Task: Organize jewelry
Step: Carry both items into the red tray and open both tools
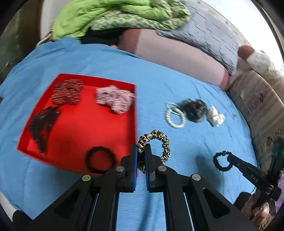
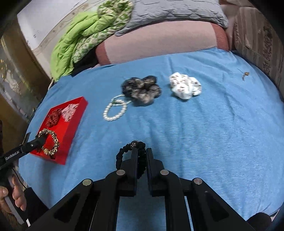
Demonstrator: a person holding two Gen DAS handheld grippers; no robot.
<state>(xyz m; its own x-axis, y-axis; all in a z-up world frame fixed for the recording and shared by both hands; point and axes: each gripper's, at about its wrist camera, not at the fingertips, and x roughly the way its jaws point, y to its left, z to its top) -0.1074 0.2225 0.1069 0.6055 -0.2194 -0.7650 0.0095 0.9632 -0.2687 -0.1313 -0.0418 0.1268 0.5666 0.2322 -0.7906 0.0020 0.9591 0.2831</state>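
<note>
A: Left wrist view, entry one. The left gripper [image 1: 141,151] is seen with its fingers clamped on a leopard-print scrunchie [image 1: 156,142], which is held above the near right corner of the red tray [image 1: 79,129]. The loop is stood up and out to the right of the fingers.

B: Noted. Tray contents?

A: Four items are recorded inside: a dark red patterned scrunchie [image 1: 68,91] at the far left, a pink-and-white scrunchie [image 1: 114,99] at the far right, a black lace piece [image 1: 42,124] along the left wall, and a black hair tie [image 1: 100,160] near the front edge. Blur is present, so finer detail cannot be told.

B: And the right side?

A: In the right wrist view, the right gripper [image 2: 141,151] is shown with its fingers closed on a black beaded hair tie [image 2: 131,147], held over the blue bedsheet [image 2: 213,133]. A small sparkling bead is seen at the top of the loop.

B: Items left on the bed?

A: Three are logged, well apart from the tray: a pearl bracelet [image 2: 114,110], touching a dark floral scrunchie [image 2: 142,88] just behind it, and a white printed scrunchie [image 2: 185,86] beside that to the right. A small metallic piece [image 2: 245,74] is seen further right; its kind cannot be told.

B: Background?

A: A green quilt [image 2: 83,39] and a grey pillow [image 2: 174,10] are noted at the head of the bed.
</note>
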